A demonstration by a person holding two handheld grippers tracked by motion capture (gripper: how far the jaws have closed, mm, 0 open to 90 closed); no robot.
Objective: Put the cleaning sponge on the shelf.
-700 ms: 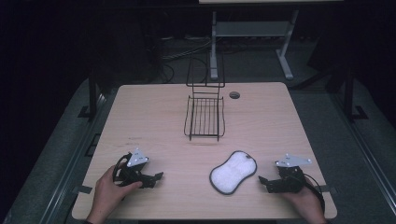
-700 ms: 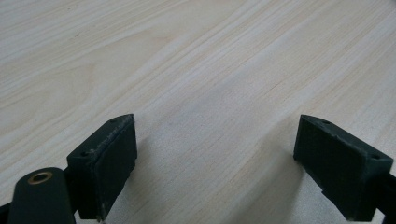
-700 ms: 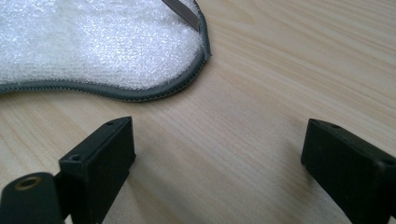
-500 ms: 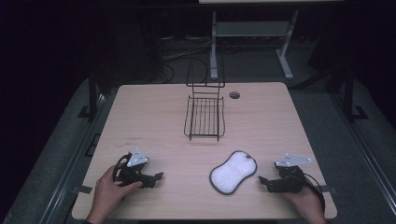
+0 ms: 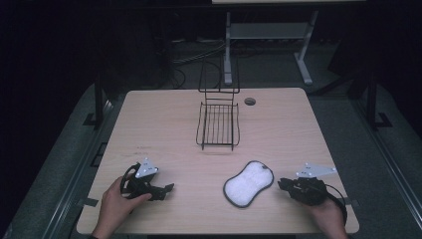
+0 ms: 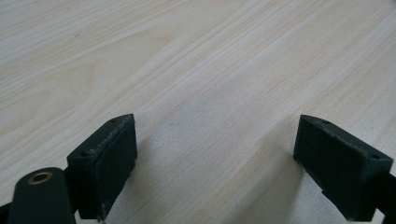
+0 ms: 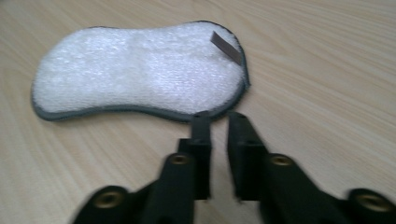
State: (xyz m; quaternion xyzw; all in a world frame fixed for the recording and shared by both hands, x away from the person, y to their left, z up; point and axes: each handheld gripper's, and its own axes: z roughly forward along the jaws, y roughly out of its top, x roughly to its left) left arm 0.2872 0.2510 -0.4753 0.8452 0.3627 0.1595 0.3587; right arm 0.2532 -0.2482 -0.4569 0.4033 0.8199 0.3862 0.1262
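A white scrubbing pad (image 5: 249, 182) with a dark grey rim lies flat on the wooden table (image 5: 164, 119), right of centre near the front. My right gripper (image 5: 281, 184) rests just to its right and points at it. In the right gripper view the pad (image 7: 140, 70) lies straight ahead, and the right gripper (image 7: 218, 116) has its jaws drawn together to a thin slit with nothing between them, tips just short of the pad's rim. My left gripper (image 5: 166, 189) sits at the front left. Its jaws (image 6: 215, 140) stand wide apart over bare wood.
A black wire basket (image 5: 218, 124) with a tall back frame stands at the table's middle, toward the far side. A round cable hole (image 5: 250, 101) lies just right of it. A hand holds each gripper near the front edge. Dark floor surrounds the table.
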